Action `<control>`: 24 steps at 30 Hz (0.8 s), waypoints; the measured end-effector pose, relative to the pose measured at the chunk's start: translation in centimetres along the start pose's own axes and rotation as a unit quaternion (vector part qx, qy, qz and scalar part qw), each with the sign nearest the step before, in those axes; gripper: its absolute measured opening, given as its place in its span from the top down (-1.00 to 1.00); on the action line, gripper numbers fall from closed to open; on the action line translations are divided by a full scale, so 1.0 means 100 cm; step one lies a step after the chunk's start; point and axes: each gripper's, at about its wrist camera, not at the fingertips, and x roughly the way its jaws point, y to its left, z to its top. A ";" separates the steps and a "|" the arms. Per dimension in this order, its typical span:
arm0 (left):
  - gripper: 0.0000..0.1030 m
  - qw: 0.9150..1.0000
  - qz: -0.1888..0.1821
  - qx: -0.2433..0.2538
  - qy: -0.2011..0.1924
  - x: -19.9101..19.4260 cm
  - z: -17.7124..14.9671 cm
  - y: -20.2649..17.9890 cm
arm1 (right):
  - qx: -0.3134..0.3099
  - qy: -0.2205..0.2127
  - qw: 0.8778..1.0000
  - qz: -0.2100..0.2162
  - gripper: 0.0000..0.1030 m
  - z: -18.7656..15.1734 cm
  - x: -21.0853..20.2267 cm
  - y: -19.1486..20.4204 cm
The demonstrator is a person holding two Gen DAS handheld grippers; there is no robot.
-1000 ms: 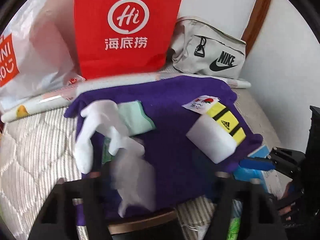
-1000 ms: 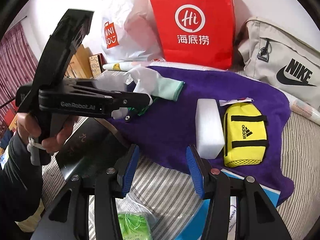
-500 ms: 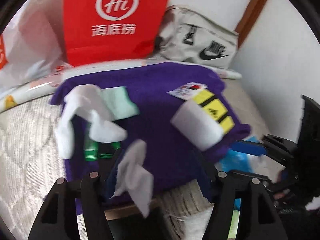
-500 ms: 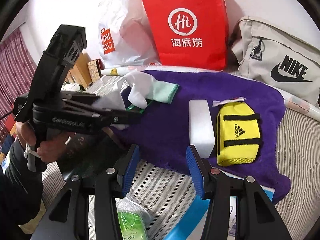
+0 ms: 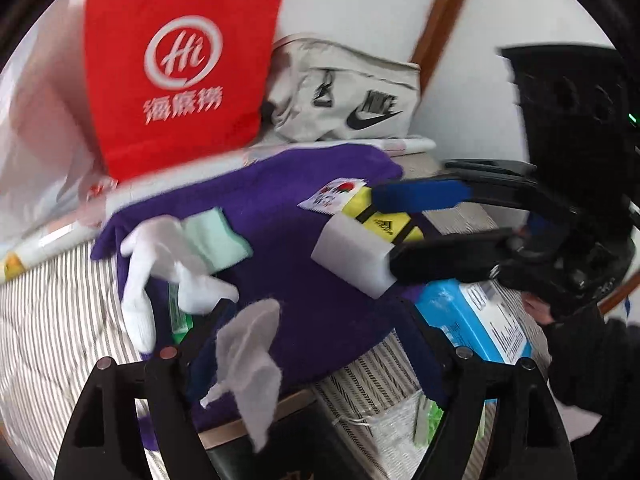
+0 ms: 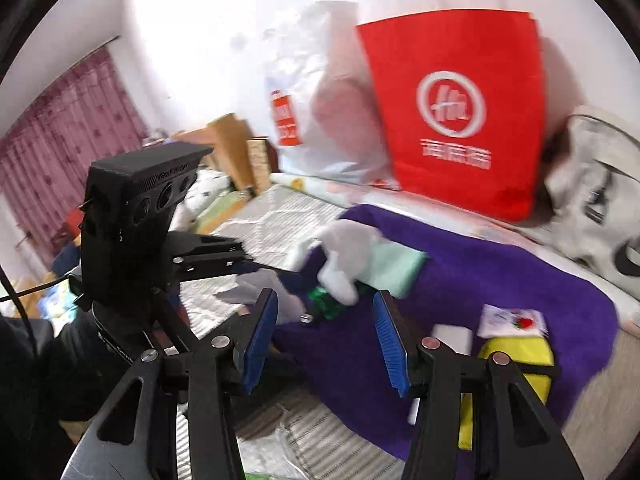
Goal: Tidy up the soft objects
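**Left jaws spread, white cloth hanging loose between them**

Since a second ago my left gripper has been opening its jaws, and my right gripper has swung up and across, so that in the left wrist view it now reaches in from the right edge, over the yellow zip pouch with black straps and the white foam block.

My left jaws stand wide. A thin white cloth hangs crumpled in the lower middle of that frame, close to the left finger; I cannot tell whether it still touches the pad. My right jaws sit at a middling gap with nothing between them.

Behind the cloth, the purple fleece blanket spreads over the striped mattress. On its left part lie a white glove with splayed fingers and, touching it, a folded mint-green cloth. A small printed label lies just above the yellow pouch. A blue and white packet lies at the blanket's lower right edge.

Along the wall at the top of the frame stand a red paper bag with a white "Hi" logo and a grey Nike bag; a white plastic bag stands left of the red one in the right wrist view.
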 end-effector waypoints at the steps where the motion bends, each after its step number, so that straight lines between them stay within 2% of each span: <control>1: -0.55 1.000 -0.002 0.009 -0.006 -0.003 0.000 -0.001 | -0.004 0.002 1.000 0.004 0.03 0.001 0.003 0.003; 4: -0.55 0.999 -0.014 0.030 -0.013 -0.008 0.002 -0.004 | -0.026 0.007 0.999 0.026 0.03 0.004 0.012 0.014; 10: -0.56 0.998 -0.013 0.057 -0.002 -0.006 0.001 -0.011 | -0.049 0.030 0.997 0.043 0.06 0.010 0.029 0.026; 12: -0.56 0.998 -0.015 0.063 -0.002 -0.005 0.001 -0.014 | -0.048 0.041 0.997 0.042 0.26 0.011 0.035 0.025; 14: -0.56 0.998 -0.018 0.067 -0.002 -0.005 0.000 -0.016 | -0.047 0.049 0.997 0.046 0.87 0.010 0.040 0.024; 19: -0.56 0.998 -0.007 0.069 0.000 -0.003 -0.002 -0.015 | -0.058 0.041 0.997 0.032 0.97 0.002 0.037 0.027; 24: -0.56 0.999 0.005 0.036 0.007 0.002 -0.005 0.003 | -0.015 0.018 1.000 -0.007 0.97 -0.006 0.017 0.005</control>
